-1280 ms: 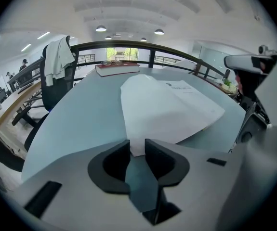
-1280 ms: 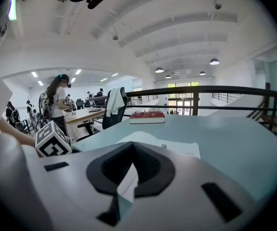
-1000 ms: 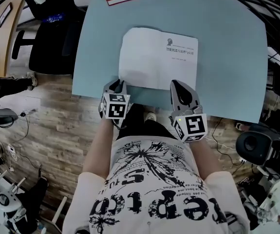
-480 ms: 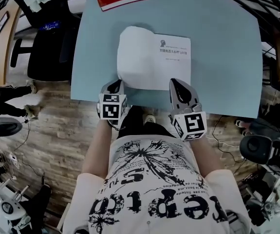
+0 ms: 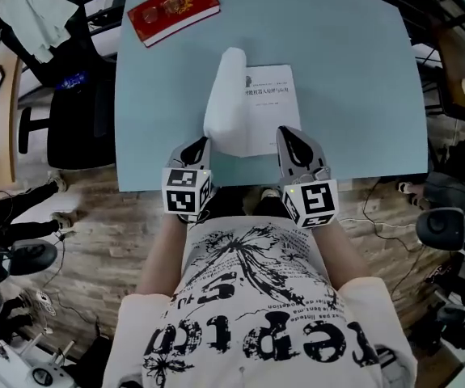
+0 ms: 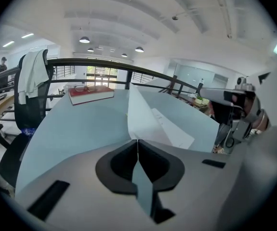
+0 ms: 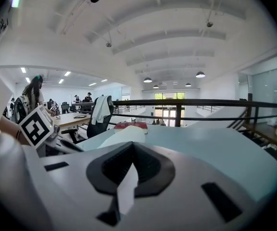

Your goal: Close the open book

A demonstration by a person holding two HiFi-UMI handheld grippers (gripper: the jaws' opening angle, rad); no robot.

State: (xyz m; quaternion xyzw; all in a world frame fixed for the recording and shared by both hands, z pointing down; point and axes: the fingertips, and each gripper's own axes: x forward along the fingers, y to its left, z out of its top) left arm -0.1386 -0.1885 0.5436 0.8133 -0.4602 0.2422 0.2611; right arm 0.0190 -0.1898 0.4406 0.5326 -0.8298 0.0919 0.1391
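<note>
1 red book (image 5: 173, 11) lies on the pale blue table (image 5: 353, 71), beside a black chair (image 5: 78, 111).

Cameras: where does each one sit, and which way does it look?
Head view: on the person's head, looking down at the table, book, shirt, left hand-held gripper and right hand-held gripper.
Left gripper view: on the left one, looking across the table along shut jaws pinching the book's raised half.
Right gripper view: on the right one, looking level over the table along its shut jaws.
Shared: all show the red book.
</note>
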